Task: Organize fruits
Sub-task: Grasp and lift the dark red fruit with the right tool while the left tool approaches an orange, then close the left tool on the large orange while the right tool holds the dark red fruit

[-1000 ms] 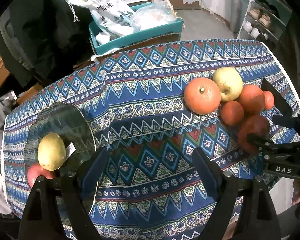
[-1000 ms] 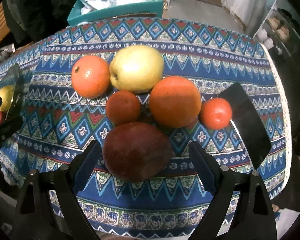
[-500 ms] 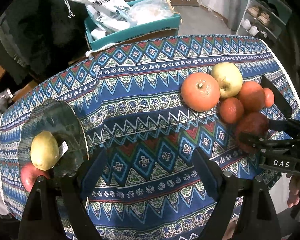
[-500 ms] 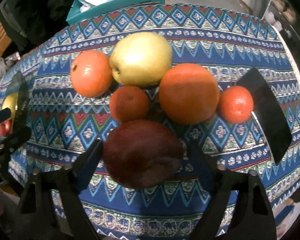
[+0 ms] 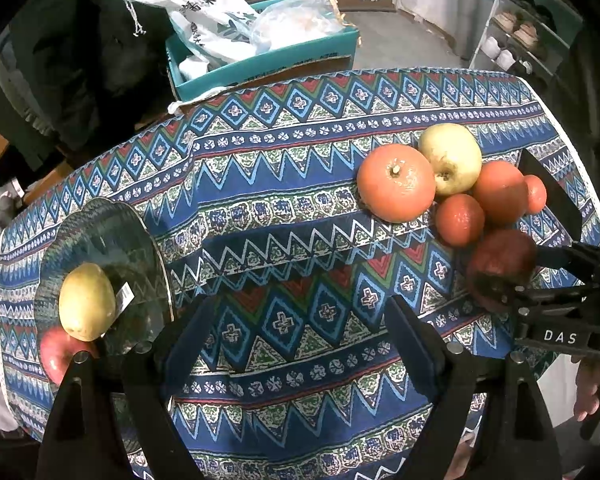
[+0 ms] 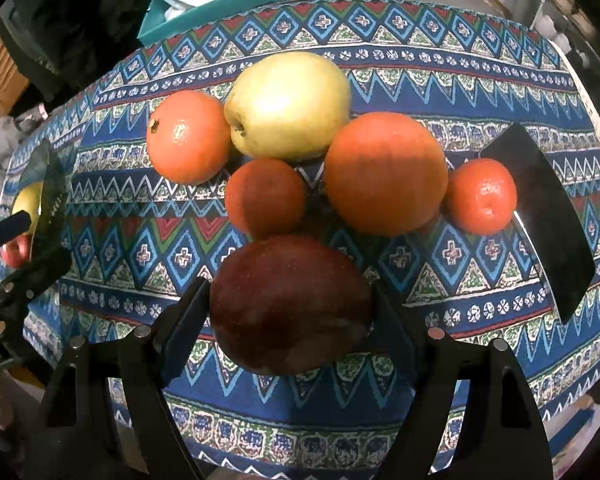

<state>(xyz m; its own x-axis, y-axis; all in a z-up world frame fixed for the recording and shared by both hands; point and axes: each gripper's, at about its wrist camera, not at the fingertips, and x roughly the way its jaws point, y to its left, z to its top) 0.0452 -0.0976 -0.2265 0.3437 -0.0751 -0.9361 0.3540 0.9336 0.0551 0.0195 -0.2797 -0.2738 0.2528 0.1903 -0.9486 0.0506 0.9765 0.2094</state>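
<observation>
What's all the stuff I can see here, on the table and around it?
Dark red fruit: one, between the right gripper's fingers.
Oranges: four, two big, two small, clustered behind it.
Yellow-green apple: one, at the cluster's far side.
Glass plate: one, clear, table's left end.
Yellow pear: one, on the plate.
Red apple: one, beside the pear.
Black slab: one, right of the fruit.
Tablecloth: one, blue patterned.
Teal box: one, behind the table, holding bags.
Left gripper: black, open, empty.
Right gripper: black, closed on the dark red fruit.
</observation>
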